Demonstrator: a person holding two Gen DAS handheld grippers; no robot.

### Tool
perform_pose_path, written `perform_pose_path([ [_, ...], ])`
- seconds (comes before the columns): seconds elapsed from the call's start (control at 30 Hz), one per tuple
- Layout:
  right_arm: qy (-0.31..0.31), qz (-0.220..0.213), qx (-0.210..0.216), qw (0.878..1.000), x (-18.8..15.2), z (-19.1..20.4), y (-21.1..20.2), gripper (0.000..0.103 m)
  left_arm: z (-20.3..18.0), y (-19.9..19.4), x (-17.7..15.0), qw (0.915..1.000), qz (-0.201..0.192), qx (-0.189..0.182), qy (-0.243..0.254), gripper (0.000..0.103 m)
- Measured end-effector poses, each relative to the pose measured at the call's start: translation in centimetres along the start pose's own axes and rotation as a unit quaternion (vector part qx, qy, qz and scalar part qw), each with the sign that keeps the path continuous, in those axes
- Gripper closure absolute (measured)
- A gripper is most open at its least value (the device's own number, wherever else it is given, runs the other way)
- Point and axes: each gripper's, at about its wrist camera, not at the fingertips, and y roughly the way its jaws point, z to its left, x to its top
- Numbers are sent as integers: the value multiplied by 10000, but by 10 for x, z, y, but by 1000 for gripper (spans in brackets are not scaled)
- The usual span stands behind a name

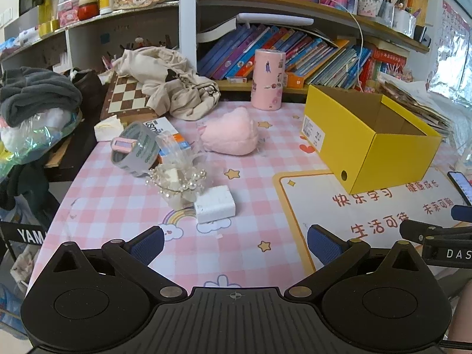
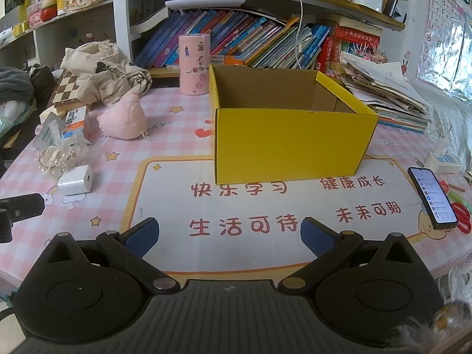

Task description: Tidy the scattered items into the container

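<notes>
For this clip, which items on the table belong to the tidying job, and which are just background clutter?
Belongs to the job:
yellow box, open and seemingly empty
white block
beaded hair ornament
tape roll
small carton
pink plush

Just lying about:
phone
pink cylinder
chessboard
beige cloth
shelf books
paper pile

Both pictures are bright with soft daylight. It seems to come from the right, where a shiny wall (image 2: 448, 67) glares white. Shadows are faint. Straight shelves (image 1: 295, 6) bend near the edges, and the corners go black. The middle looks sharp; the far edges blur.
</notes>
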Motion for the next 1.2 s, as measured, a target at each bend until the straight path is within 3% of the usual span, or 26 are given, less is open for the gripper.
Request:
perform_pose_path([
  [1.2, -4, 49, -12, 10000, -1, 6, 3, 0, 5, 3, -1, 9998, 146, -79, -111, 0],
])
